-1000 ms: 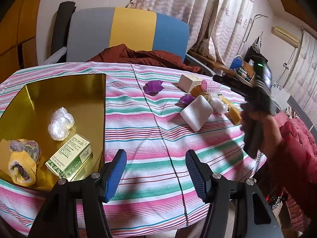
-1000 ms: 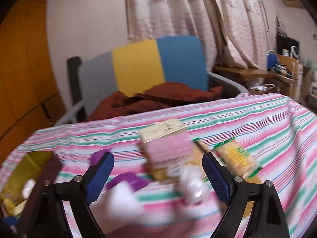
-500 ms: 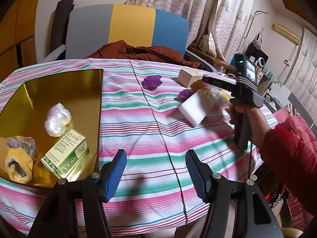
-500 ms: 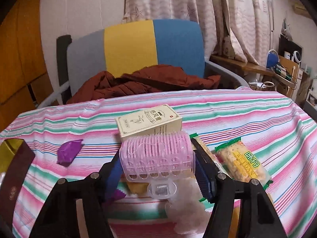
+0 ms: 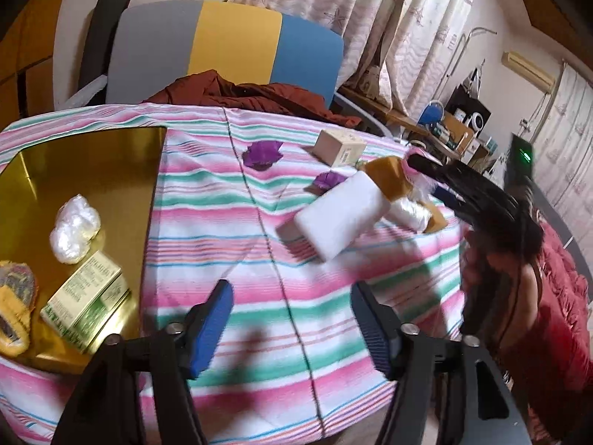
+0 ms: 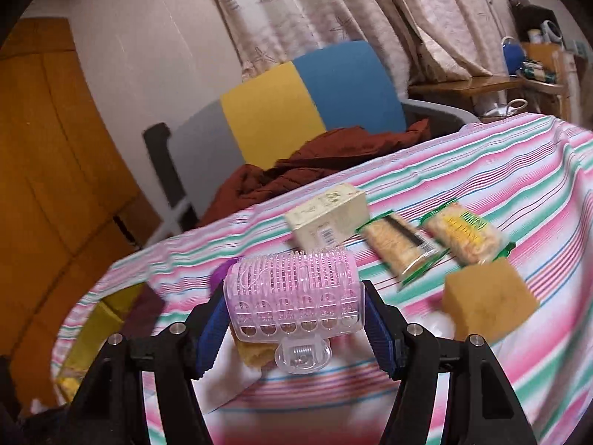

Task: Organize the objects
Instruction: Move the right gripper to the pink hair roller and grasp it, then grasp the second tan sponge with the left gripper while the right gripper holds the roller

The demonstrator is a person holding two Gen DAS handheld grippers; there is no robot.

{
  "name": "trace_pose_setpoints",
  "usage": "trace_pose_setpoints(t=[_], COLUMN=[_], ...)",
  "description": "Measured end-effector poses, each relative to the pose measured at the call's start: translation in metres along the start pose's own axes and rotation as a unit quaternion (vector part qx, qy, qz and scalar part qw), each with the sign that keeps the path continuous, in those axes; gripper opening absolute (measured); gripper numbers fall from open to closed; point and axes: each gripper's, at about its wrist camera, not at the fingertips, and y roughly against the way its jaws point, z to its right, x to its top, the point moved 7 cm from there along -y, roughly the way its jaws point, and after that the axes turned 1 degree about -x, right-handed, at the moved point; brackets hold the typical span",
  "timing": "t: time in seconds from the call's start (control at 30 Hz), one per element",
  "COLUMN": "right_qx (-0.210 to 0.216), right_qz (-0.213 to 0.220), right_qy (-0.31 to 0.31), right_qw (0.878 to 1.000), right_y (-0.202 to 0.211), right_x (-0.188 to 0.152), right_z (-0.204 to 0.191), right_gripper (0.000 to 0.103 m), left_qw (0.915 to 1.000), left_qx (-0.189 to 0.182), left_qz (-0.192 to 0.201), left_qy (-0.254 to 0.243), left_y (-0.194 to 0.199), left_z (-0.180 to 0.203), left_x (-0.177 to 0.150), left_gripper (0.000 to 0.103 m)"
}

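Pinched endwise between the right tongs, the pink hair roller may squirt out toward twelve o'clock; the left tongs hang spread and empty.

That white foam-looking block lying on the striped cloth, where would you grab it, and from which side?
Grip the white block across its narrow width, on the two long side faces, coming down from above. It lies flat and slanted on the tablecloth, so turn the tool to match that slant. Take the near end: its far end butts against the orange sponge and other clutter, leaving less room there.
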Motion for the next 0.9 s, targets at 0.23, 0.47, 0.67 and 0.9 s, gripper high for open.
trace_pose_setpoints(t=[0.23,0.47,0.67,0.9], right_qx=[-0.008,-0.022,0.044,0.105], right_qz=[0.041,0.067,-0.012,-0.069], right_qy=[-0.037,-0.04,-0.016,-0.019], right_qw=[0.998,0.997,0.999,0.992], right_y=[0.033,0.051,0.021,-0.005], right_x=[0.001,0.018,-0.023,-0.057], right_z=[-0.01,-0.012,-0.057,-0.08], right_gripper=[0.067,0.067,0.067,0.067], left_qw=[0.9997,0.9998,0.9997,0.9961], left_qx=[-0.014,-0.018,0.02,0.016], left_qz=[0.006,0.007,0.01,-0.002], left_qy=[0.018,0.005,-0.003,-0.086], left_y=[-0.014,-0.024,-0.02,-0.035], left_z=[0.007,0.018,0.007,0.025], left_x=[0.018,0.025,0.016,0.011], left_gripper=[0.084,0.084,0.084,0.084])
